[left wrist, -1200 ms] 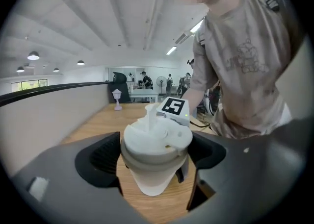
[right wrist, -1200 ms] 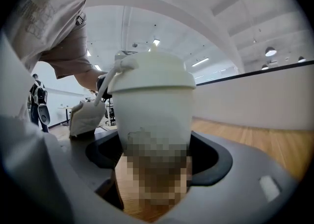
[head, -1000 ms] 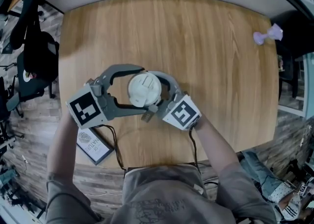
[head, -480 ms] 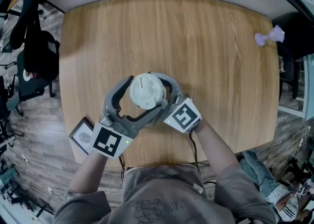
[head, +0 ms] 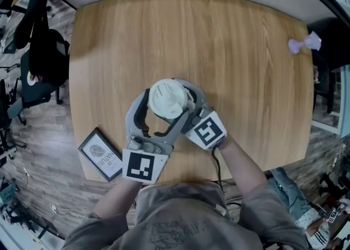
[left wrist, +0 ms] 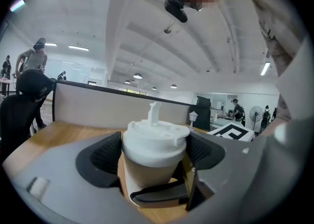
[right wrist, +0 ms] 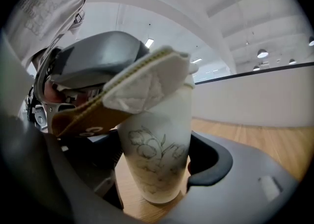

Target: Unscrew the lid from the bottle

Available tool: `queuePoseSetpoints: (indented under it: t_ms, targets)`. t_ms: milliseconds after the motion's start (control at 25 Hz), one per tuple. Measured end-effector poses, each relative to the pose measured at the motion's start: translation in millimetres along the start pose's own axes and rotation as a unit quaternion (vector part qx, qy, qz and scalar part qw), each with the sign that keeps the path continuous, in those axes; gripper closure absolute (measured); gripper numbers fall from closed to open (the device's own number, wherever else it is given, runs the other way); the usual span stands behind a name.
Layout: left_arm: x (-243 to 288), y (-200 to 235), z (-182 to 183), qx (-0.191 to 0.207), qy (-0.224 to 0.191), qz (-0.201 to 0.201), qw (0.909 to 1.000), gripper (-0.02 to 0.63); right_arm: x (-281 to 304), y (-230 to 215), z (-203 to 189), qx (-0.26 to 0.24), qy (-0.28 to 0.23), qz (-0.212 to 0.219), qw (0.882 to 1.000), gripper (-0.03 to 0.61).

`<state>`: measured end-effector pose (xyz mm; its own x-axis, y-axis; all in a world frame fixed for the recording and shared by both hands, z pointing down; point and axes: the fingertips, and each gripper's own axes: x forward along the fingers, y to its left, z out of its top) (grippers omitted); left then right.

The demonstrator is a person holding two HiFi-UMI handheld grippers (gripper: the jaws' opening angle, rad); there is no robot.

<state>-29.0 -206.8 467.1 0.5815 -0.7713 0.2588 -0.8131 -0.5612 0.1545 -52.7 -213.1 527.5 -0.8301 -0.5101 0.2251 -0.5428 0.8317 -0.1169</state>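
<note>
One framed card (head: 101, 155) lies on the floor, off the left near corner of the wooden table (head: 219, 41). The left gripper (left wrist: 154, 155) has its jaws spread wide, with both pads touching the sides of the white lid (head: 167, 98). The bottle (right wrist: 153, 120) stands upright on the table near its front edge. The right gripper (right wrist: 154, 165) clamps its frosted, flower-printed body below the lid. Far right, a lilac object (head: 304, 42) sits by the table's edge.
</note>
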Motion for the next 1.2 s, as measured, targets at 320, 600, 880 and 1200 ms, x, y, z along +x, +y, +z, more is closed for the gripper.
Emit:
queuePoseSetpoints:
  t_ms: [320,600,880,1200]
  targets:
    - [-4.8,-7.2,12.9,0.023,-0.021,-0.027,0.9991,0.212,-1.2,0.9,0.1,0.002,0.005,-0.010,1.000,0.170]
    - [-3.8,-5.8,0.9,0.018,-0.001,-0.024,0.9996,0.213,-3.0,0.5,-6.8,-0.035,0.047,-0.021,0.998,0.170]
    - [5.0,-3.3,-0.4,0.031,0.005,-0.050,0.9982,0.164,-2.8,-1.2,-6.4,-0.039,0.048,-0.026,0.998,0.172]
    - [24.4,-16.0,6.0,0.040,-0.007,-0.139,0.9895,0.134,-2.7,1.4,-6.6,-0.031,0.046,-0.024,0.998,0.172]
